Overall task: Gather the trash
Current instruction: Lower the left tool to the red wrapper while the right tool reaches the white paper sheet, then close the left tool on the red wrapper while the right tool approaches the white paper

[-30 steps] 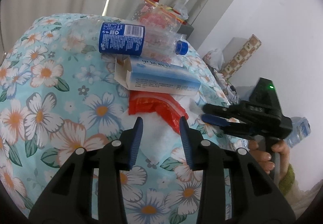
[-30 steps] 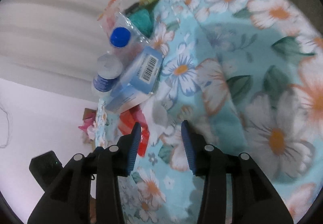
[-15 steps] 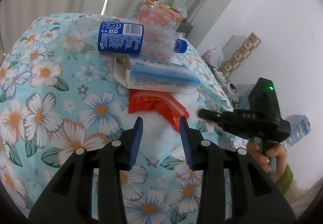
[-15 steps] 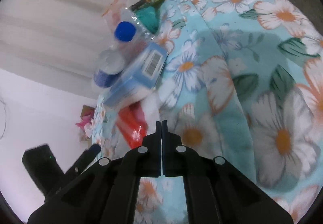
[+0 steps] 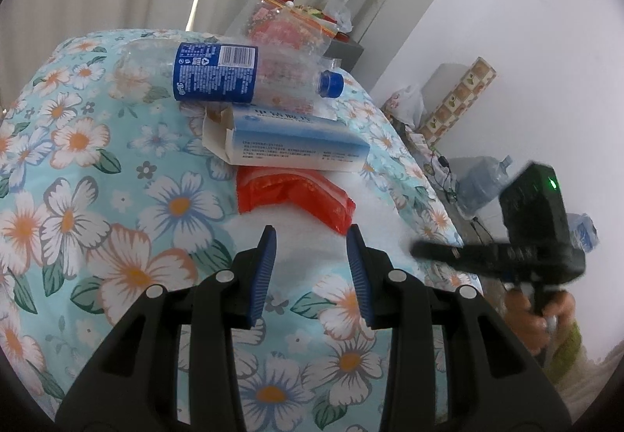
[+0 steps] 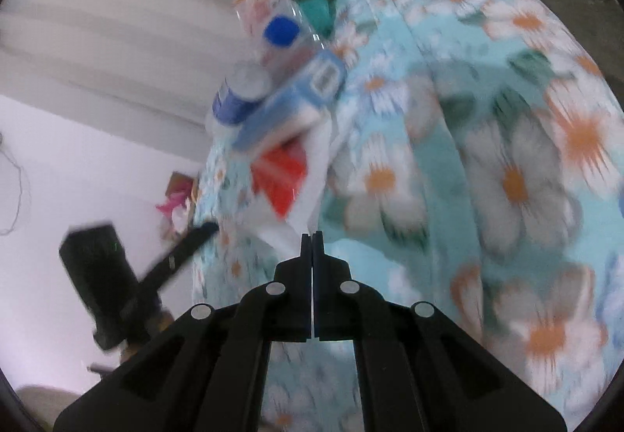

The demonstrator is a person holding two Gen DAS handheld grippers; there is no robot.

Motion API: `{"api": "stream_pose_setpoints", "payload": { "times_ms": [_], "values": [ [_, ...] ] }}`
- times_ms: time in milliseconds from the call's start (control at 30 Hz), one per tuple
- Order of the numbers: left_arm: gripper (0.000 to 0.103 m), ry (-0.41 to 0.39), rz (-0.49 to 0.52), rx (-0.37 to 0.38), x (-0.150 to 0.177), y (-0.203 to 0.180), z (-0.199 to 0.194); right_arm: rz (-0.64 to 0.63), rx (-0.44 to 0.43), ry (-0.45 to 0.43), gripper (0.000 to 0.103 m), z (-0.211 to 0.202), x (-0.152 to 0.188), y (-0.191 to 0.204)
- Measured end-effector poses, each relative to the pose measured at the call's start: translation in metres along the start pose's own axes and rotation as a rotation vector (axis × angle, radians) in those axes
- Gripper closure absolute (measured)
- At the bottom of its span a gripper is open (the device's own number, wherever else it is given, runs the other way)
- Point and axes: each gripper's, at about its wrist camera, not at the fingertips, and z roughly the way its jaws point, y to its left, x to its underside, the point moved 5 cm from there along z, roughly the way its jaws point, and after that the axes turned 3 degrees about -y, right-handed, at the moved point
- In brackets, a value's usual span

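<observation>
Left wrist view: bottle [image 5: 234, 75], box [image 5: 288, 143], red wrapper [image 5: 292, 194] crowd floral cloth [image 5: 78, 198].

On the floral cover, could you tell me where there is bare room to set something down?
The floral cover lies bare left of the carton and red wrapper, and below the wrapper around the left gripper. The far middle is crowded: bottle, carton and wrapper lie close together.
</observation>
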Motion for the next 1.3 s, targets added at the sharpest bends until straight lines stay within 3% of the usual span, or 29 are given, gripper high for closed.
{"api": "stream_pose_setpoints", "payload": {
  "times_ms": [167, 367, 433, 600, 733, 900, 1067, 1300],
  "values": [
    [0.069, 0.011, 0.023, 0.010, 0.000, -0.008, 0.004, 0.070, 0.048, -0.025, 0.103, -0.038, 0.030, -0.025],
    [0.067, 0.047, 0.113, 0.017, 0.001, -0.029, 0.021, 0.214, 0.097, -0.161, 0.103, -0.087, 0.036, -0.068],
    [0.060, 0.063, 0.182, 0.000, 0.003, -0.040, 0.031, 0.248, 0.100, -0.197, 0.103, -0.095, 0.033, -0.077],
    [0.042, 0.086, 0.433, -0.163, 0.010, -0.062, 0.059, 0.251, 0.116, -0.217, 0.102, -0.095, 0.027, -0.083],
    [0.040, 0.112, 0.527, -0.241, 0.016, -0.063, 0.077, 0.244, 0.128, -0.220, 0.102, -0.091, 0.024, -0.083],
    [0.040, 0.127, 0.541, -0.250, 0.017, -0.054, 0.094, 0.261, 0.122, -0.214, 0.102, -0.086, 0.023, -0.089],
    [0.042, 0.134, 0.500, -0.205, 0.014, -0.047, 0.097, 0.265, 0.125, -0.210, 0.102, -0.084, 0.024, -0.092],
    [0.060, 0.151, 0.361, -0.140, 0.007, -0.030, 0.092, 0.276, 0.131, -0.213, 0.102, -0.085, 0.024, -0.098]
  ]
}}
